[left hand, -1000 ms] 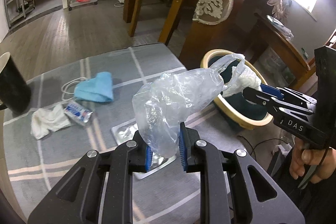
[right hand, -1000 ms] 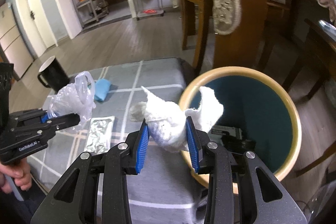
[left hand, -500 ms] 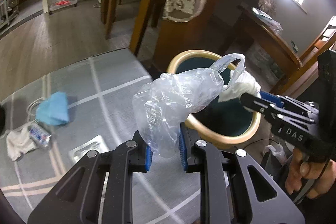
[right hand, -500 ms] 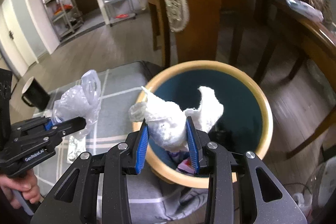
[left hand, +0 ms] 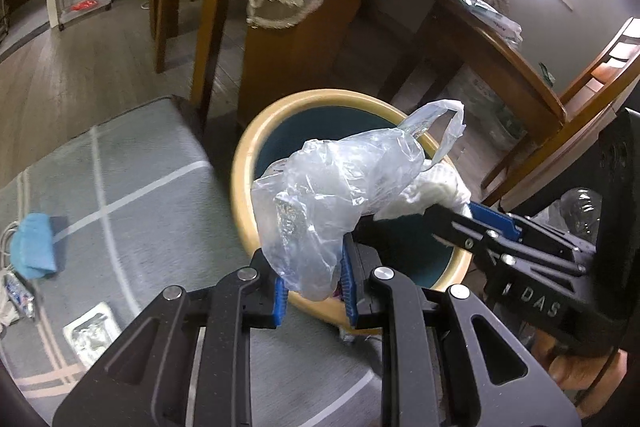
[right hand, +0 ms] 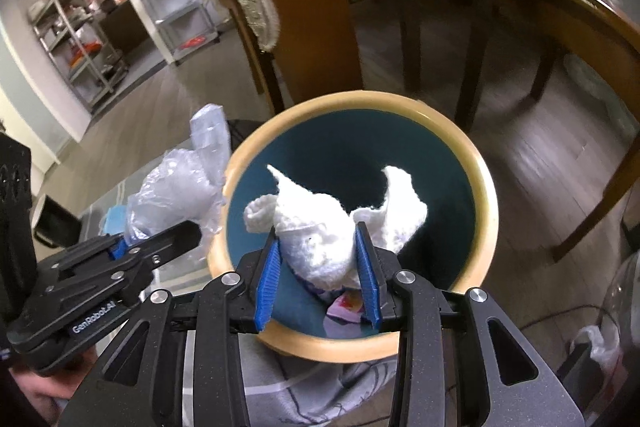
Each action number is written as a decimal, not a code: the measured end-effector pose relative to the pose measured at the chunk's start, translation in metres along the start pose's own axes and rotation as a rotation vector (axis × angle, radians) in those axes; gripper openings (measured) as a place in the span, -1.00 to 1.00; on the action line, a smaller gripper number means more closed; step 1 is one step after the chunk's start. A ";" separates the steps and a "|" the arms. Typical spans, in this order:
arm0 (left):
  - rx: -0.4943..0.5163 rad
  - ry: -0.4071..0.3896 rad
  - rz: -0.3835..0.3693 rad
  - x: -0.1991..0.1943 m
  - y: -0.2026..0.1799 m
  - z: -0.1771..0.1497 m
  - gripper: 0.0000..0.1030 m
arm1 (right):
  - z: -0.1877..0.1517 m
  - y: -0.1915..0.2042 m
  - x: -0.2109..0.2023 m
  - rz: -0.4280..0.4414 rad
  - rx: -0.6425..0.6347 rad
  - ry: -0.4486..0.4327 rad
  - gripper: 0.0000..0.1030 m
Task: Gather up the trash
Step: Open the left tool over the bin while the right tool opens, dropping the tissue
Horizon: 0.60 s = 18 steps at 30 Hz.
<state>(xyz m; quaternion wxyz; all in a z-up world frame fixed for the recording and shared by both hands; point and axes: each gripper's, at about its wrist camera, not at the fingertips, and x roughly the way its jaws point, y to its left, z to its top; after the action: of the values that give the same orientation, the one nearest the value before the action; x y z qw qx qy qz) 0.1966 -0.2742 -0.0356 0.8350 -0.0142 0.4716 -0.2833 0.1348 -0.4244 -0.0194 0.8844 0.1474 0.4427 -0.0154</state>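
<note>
A crumpled clear plastic bag (left hand: 340,195) is clenched between the blue pads of the left tongs (left hand: 314,287), held above the near rim of the trash bin (left hand: 256,151), partly over its opening and partly over the worktop (left hand: 132,211). A wad of white tissue (right hand: 320,239) is gripped by the right tongs (right hand: 318,267), held squarely over the bin's dark interior, where some coloured wrappers are already seen.

A miss is judged most likely for the bag: it is light and held near the rim, so it could drift or catch on the edge and fall outside if released there. The two tongs are close together, so a bump is possible. The bag could also cling to the pads. A blue face mask (left hand: 34,247) and a foil blister pack (left hand: 90,333) are left on the worktop.
</note>
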 end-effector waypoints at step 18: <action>-0.009 -0.017 0.012 0.001 0.002 0.000 0.16 | 0.002 -0.025 0.004 -0.028 0.077 -0.008 0.03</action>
<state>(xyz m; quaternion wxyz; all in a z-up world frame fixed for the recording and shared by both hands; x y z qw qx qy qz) 0.1979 -0.2733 -0.0374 0.8405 -0.0176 0.4660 -0.2757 0.1348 -0.4483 -0.0271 0.8795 0.1752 0.4402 -0.0454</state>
